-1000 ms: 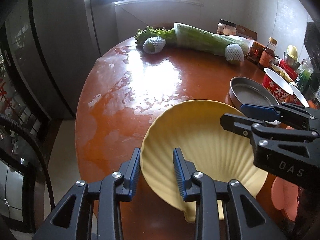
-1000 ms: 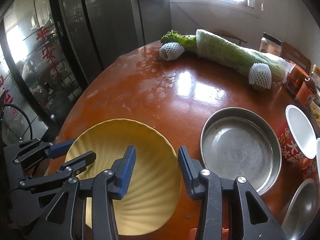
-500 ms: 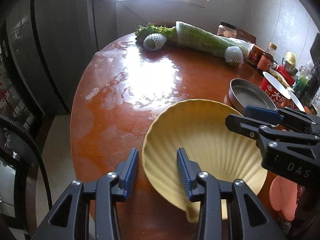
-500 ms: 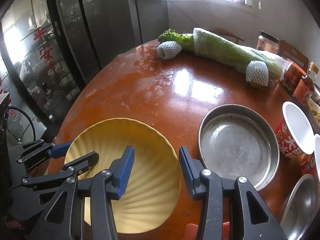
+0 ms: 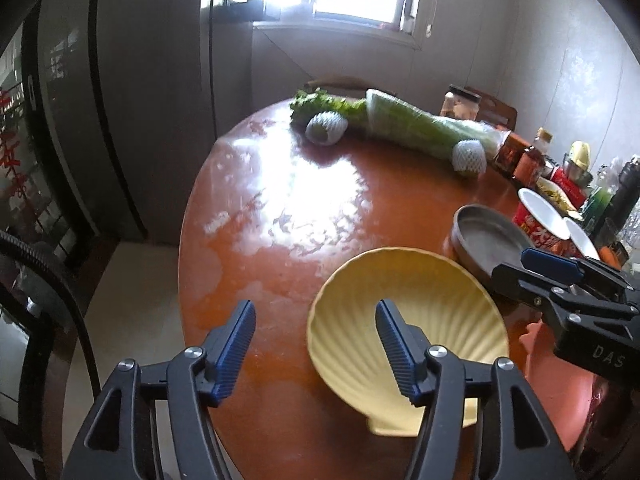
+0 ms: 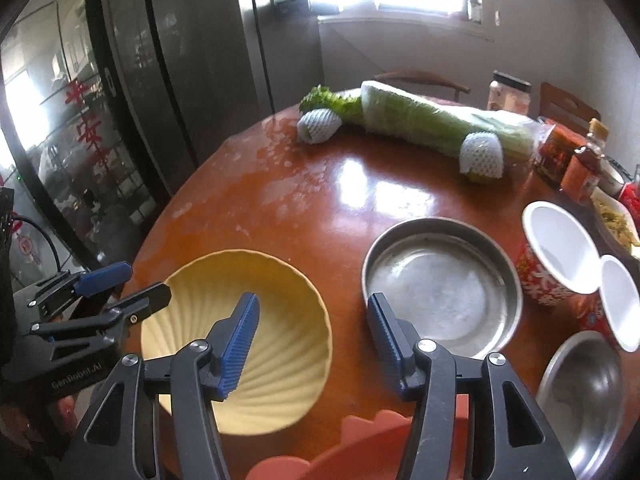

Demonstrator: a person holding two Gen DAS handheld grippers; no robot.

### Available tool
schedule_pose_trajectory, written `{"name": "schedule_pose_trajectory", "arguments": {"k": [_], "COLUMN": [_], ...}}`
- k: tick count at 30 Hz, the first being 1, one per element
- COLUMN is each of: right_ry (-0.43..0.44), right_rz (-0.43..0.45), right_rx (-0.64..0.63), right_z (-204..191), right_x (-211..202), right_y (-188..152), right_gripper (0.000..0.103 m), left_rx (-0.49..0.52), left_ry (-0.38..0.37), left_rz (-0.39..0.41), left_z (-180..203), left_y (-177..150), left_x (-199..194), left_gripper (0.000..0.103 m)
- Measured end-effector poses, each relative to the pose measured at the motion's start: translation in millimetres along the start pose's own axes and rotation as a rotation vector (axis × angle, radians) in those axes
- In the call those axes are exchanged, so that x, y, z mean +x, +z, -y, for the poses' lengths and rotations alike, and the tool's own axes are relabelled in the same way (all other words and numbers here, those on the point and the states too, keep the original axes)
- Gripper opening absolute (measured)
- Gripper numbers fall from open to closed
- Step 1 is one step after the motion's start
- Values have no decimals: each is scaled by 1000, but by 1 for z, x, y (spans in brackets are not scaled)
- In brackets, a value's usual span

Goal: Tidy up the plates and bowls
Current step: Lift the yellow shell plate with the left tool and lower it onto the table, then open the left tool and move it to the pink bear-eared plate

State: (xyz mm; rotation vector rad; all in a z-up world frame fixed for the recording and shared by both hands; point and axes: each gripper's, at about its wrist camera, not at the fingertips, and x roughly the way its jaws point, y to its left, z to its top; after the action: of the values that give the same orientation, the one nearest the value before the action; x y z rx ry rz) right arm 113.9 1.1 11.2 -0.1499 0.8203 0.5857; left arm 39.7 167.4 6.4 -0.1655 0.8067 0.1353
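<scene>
A yellow shell-shaped plate [image 5: 416, 320] lies on the red-brown round table [image 5: 300, 184]; it also shows in the right wrist view [image 6: 276, 320]. My left gripper [image 5: 316, 344] is open and empty above the plate's left rim. My right gripper [image 6: 314, 336] is open and empty over the plate's right rim, and it shows at the right of the left wrist view [image 5: 560, 280]. A round steel pan [image 6: 440, 284] sits right of the plate. A steel bowl [image 6: 584, 396] lies at the lower right.
A wrapped cabbage [image 6: 432, 124] and two foam-netted fruits [image 6: 318, 126] lie at the table's far side. Noodle cups [image 6: 556, 252], jars and bottles [image 6: 588, 160] crowd the right edge. A pink plate [image 6: 360, 452] sits at the near edge. A dark fridge [image 6: 180, 60] stands to the left.
Both grippers have pulled back and up from the yellow plate, and their jaws have opened wider. The plate stays on the table.
</scene>
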Motion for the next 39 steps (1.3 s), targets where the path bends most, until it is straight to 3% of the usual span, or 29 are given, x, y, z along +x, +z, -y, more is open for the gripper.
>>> {"name": "schedule_pose_trajectory", "arguments": {"k": [10,19,30,39], "right_ry": [-38,-90,-149,-126], "right_rz": [122,168,108,29], "right_rx": [30,68,80,97], "right_z": [22,46,65,73], "right_x": [-74,-129,-151,-142], "right_y": [-14,-50,-106,-138], "right_gripper": [66,66,66,66], "left_rx": [63,113,171,171], "left_ry": [-72,-121,-135,-154], "left_rz": [56,57,-20,-81], "left_z": [45,85,124,132], "left_y": [0,-11,-45,-62], "left_x": [-36,-55,-53,-41], "left_gripper": [65,66,66,66]}}
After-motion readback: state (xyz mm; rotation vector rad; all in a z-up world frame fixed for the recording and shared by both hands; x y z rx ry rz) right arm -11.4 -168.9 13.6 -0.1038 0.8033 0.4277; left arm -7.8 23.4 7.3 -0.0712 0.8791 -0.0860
